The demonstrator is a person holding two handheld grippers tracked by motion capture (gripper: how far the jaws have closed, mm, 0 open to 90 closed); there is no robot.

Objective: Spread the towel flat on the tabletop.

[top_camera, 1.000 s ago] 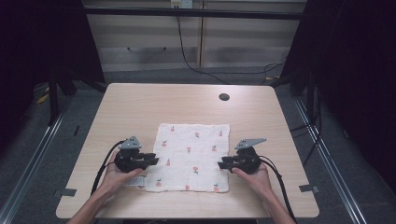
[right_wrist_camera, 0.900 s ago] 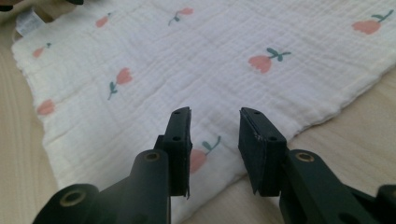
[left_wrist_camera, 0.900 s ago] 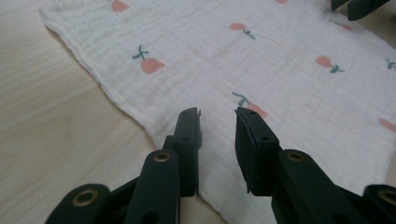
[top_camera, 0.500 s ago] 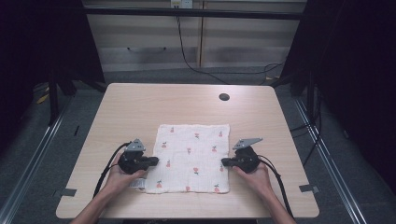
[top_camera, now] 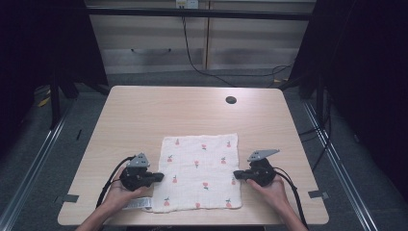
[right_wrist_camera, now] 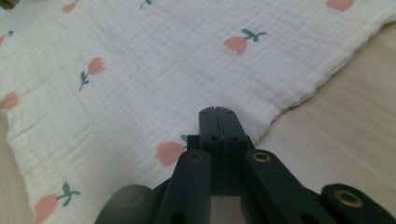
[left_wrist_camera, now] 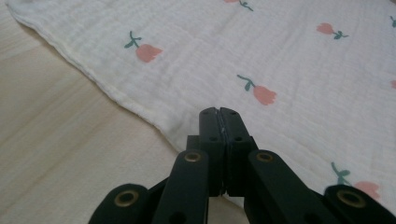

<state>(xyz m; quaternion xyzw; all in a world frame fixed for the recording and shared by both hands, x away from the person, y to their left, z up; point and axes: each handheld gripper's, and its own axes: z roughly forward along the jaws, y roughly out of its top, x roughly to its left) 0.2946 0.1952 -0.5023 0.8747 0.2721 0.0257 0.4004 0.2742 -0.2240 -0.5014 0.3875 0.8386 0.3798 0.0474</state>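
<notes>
Cloth [top_camera: 201, 172]: white crinkled square printed with small pink tulips on green stems. Lies flat and spread on the near half of the desk [top_camera: 192, 113], its near edge close to the desk's front edge, its sides roughly parallel to the desk's sides.

Left hand-held gripper [top_camera: 161, 177]: black, with a grey three-cornered plate on top, held in the person's left hand [top_camera: 118, 192] at the cloth's left edge. Its jaws have just been closing and now stand pressed together; in the left gripper view [left_wrist_camera: 219, 114] the tips sit at the hem, over the cloth's margin. Whether fabric is pinched between them cannot be told.

Right hand-held gripper [top_camera: 235, 175]: same build, held in the person's right hand [top_camera: 272, 190] at the cloth's right edge. Its jaws have also just been closing and now meet tip to tip; in the right gripper view [right_wrist_camera: 218, 114] they sit at the hem. A pinch on fabric cannot be confirmed.

Label [top_camera: 138, 204]: small white tag lying at the cloth's near left corner.

Desk: light wood-grain top, rounded corners, dark round cable hole [top_camera: 231, 100] near the far right.
</notes>
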